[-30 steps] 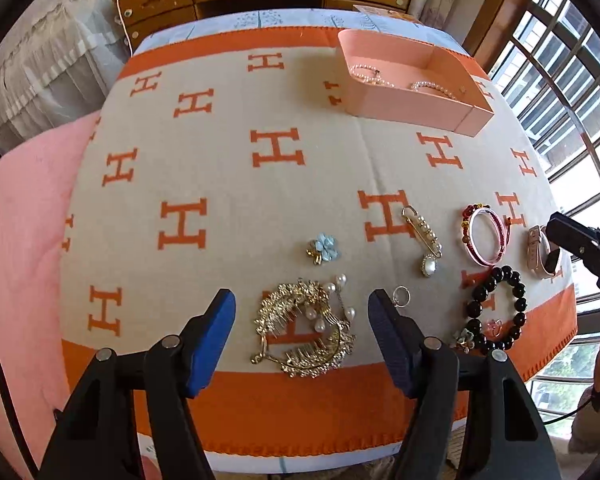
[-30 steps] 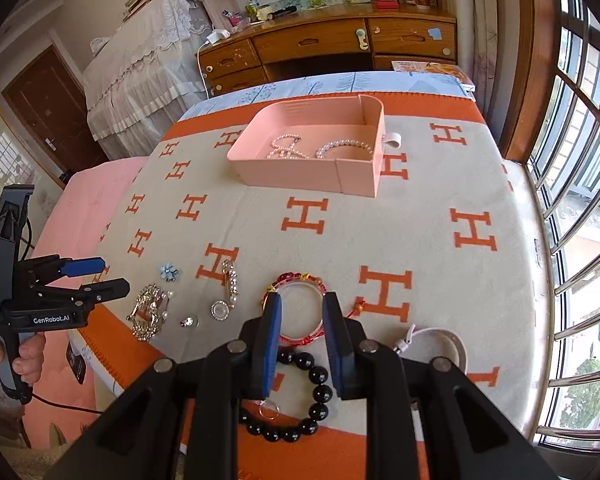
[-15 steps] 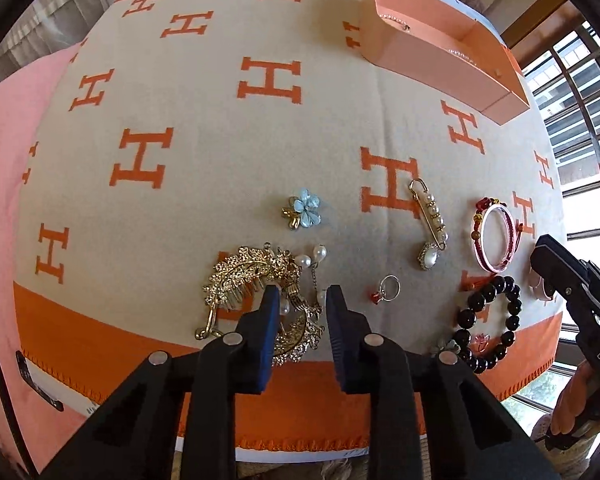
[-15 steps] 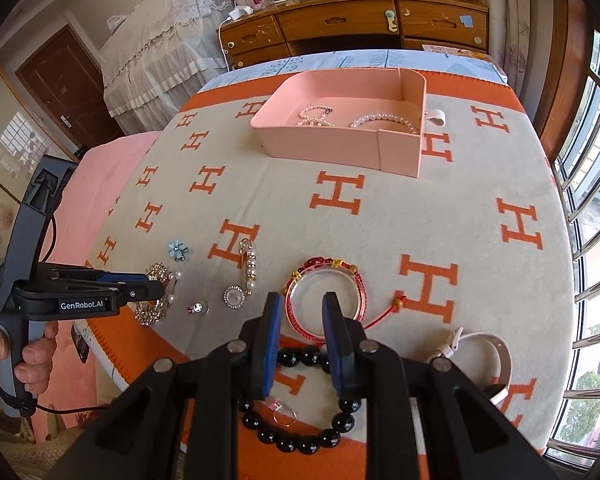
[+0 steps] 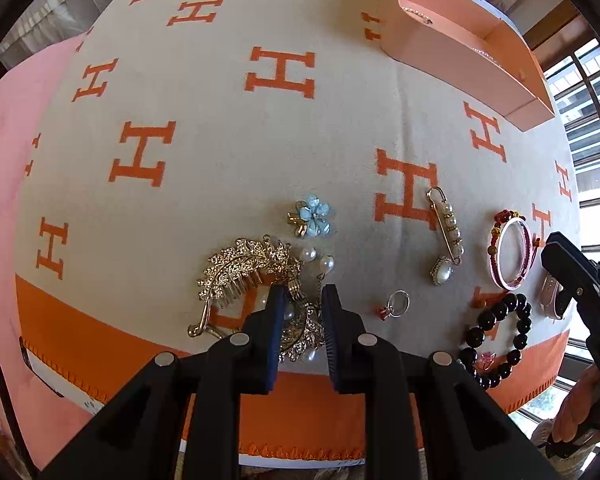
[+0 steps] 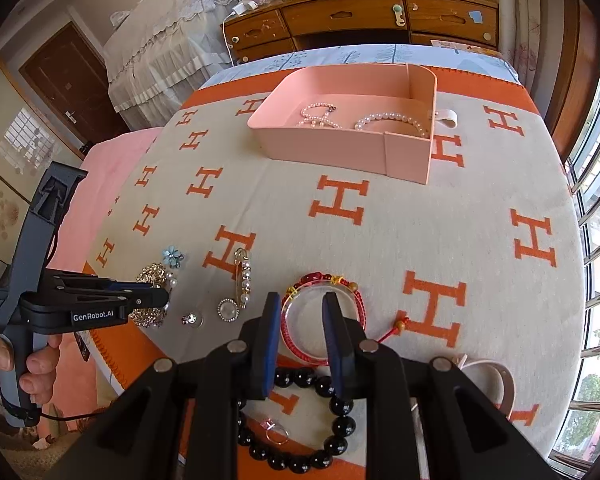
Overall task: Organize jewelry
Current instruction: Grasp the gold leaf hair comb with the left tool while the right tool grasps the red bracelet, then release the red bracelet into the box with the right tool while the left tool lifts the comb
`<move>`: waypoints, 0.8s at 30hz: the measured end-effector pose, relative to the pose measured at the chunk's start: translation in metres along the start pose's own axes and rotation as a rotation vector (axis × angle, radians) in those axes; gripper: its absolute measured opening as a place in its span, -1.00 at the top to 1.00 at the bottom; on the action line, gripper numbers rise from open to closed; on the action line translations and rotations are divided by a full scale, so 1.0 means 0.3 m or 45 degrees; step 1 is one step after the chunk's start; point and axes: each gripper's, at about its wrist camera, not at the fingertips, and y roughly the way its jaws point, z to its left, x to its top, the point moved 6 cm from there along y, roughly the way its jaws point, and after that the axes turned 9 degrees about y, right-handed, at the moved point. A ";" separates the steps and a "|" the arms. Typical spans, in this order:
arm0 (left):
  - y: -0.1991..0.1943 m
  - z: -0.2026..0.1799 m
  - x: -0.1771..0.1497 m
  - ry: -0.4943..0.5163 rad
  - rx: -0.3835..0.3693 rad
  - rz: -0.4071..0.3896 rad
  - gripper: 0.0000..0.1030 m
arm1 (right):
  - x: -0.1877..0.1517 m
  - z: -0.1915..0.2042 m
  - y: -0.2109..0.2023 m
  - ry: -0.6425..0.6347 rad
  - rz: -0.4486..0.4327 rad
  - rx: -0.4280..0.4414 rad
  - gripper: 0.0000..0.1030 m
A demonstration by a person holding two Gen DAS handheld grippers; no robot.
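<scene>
Left wrist view
- left gripper (image 5: 302,294): jaws just closing, now narrow, pinching gold pearl hairpiece (image 5: 244,266)
- hairpiece: near blanket (image 5: 228,152) front edge

Right wrist view
- right gripper (image 6: 300,304): narrow gap, nothing gripped, above red bangle (image 6: 324,320)
- pink tray (image 6: 332,148): far side, holds pearl strands (image 6: 388,118)

Beige woven blanket (image 5: 228,128) with repeating orange H motifs, solid orange border band. Salmon-pink rectangular tray (image 6: 340,148) holding white pearl strands (image 6: 388,118). Gold filigree hair comb (image 5: 240,272) with white pearls. Pale-blue enamel flower brooch (image 5: 314,218), gold stem. Gold safety-pin brooch (image 5: 446,236), white pearls. Red cord bangle (image 6: 324,320). Glossy black bead bracelet (image 6: 300,440). Black grippers, blue pads (image 5: 276,320).
</scene>
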 end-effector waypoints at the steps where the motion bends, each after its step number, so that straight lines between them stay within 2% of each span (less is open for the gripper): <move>1: -0.004 0.014 0.003 -0.011 -0.007 0.005 0.67 | 0.002 0.001 0.003 0.001 0.006 0.005 0.59; 7: 0.009 0.026 0.019 -0.008 0.011 -0.026 0.67 | -0.030 0.039 0.059 -0.078 0.084 -0.026 0.59; 8: 0.010 0.027 0.019 -0.008 0.016 -0.038 0.75 | -0.041 0.048 0.072 -0.102 0.098 -0.039 0.59; 11: 0.011 0.027 0.021 -0.011 0.014 -0.061 0.82 | -0.070 0.074 0.107 -0.191 0.130 -0.099 0.59; 15: -0.003 0.030 0.010 0.007 0.022 -0.090 0.86 | -0.092 0.089 0.147 -0.285 0.149 -0.197 0.58; 20: -0.060 0.015 0.001 0.044 0.022 -0.146 0.86 | -0.080 0.097 0.157 -0.347 0.131 -0.225 0.59; 22: -0.091 0.007 0.001 0.058 0.022 -0.176 0.86 | -0.075 0.098 0.159 -0.363 0.130 -0.232 0.68; 23: -0.112 0.002 0.003 0.066 0.021 -0.194 0.86 | -0.073 0.094 0.160 -0.358 0.130 -0.234 0.84; 24: -0.131 -0.003 0.005 0.073 0.021 -0.209 0.86 | -0.069 0.089 0.157 -0.341 0.131 -0.219 0.86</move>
